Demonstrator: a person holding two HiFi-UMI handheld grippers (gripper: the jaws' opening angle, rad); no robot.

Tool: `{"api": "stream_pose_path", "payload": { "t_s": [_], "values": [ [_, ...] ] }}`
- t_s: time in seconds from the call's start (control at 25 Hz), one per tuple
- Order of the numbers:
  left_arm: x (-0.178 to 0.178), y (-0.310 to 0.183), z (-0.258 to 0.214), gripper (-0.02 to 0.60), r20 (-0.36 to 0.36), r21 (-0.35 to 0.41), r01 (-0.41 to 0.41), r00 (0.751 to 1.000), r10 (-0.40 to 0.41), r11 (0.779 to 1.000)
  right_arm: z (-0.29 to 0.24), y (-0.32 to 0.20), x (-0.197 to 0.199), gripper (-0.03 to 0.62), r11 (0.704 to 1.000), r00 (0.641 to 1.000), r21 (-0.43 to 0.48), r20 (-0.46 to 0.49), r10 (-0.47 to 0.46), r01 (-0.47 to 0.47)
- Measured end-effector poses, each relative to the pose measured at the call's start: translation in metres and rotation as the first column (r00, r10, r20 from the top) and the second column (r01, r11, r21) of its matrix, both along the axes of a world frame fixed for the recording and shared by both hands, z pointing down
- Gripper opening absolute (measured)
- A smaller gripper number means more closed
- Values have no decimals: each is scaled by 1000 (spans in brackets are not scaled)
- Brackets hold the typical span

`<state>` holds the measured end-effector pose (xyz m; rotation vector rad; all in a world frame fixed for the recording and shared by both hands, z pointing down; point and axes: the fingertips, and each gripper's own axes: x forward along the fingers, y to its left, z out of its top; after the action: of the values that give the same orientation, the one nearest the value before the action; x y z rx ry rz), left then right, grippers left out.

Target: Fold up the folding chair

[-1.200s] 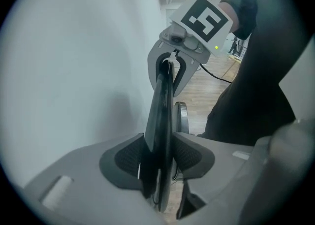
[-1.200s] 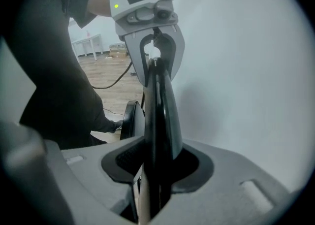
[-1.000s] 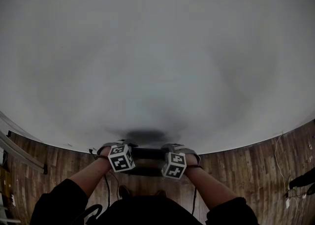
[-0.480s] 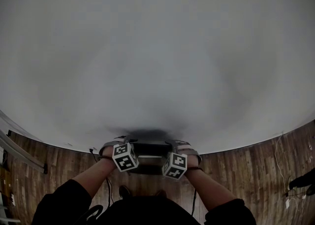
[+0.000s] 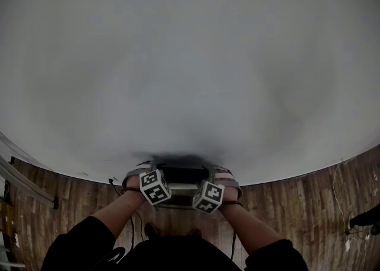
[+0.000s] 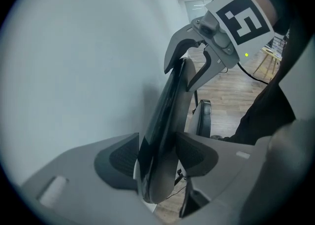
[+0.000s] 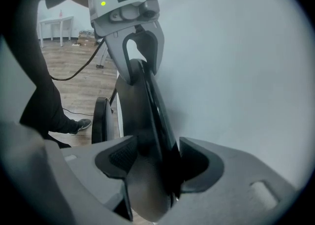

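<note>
The folding chair's dark backrest [image 5: 181, 175] stands close against the grey wall [image 5: 190, 56], and both grippers are on its top edge. My left gripper [image 5: 144, 169] straddles the backrest [image 6: 170, 106] near its left end, pads loose at both faces. My right gripper [image 5: 217, 172] straddles the backrest [image 7: 140, 115] at the other end; its jaws are opening with the edge still between them. From each gripper view the other gripper shows at the far end of the backrest: the right gripper [image 6: 197, 66] and the left gripper [image 7: 140, 51]. The black seat [image 6: 204, 118] hangs edge-on behind the backrest.
The wall fills most of the head view. Below it lies wooden floor [image 5: 297, 216], with a metal rail [image 5: 24, 184] at the left and cables [image 5: 350, 228] at the right. The person's shoe [image 7: 81, 124] is near the chair, and a white table [image 7: 56, 22] stands farther back.
Both grippers and the backrest's top edge have shifted up the picture toward the wall, and the marker cubes have tilted further over.
</note>
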<state>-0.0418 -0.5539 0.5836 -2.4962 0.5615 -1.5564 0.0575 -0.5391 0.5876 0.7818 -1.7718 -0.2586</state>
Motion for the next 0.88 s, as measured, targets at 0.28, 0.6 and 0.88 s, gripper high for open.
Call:
{"api": "stream_pose_path", "payload": {
  "t_s": [0.28,0.6,0.88],
  "values": [
    [-5,-5,-3,241,-10,7,18,1000,-18,1000,0,-9,-1,270,999,1000,27,-6,22,-21],
    [-11,-14,-8,222,1,36,40,999,-40,999,3,-20,1,273,999,999,31,-10,33,-33],
    [-17,-21,-10,206,-1,55,62,998,-62,997,5,-30,2,273,998,999,30,-10,50,-49]
  ]
}}
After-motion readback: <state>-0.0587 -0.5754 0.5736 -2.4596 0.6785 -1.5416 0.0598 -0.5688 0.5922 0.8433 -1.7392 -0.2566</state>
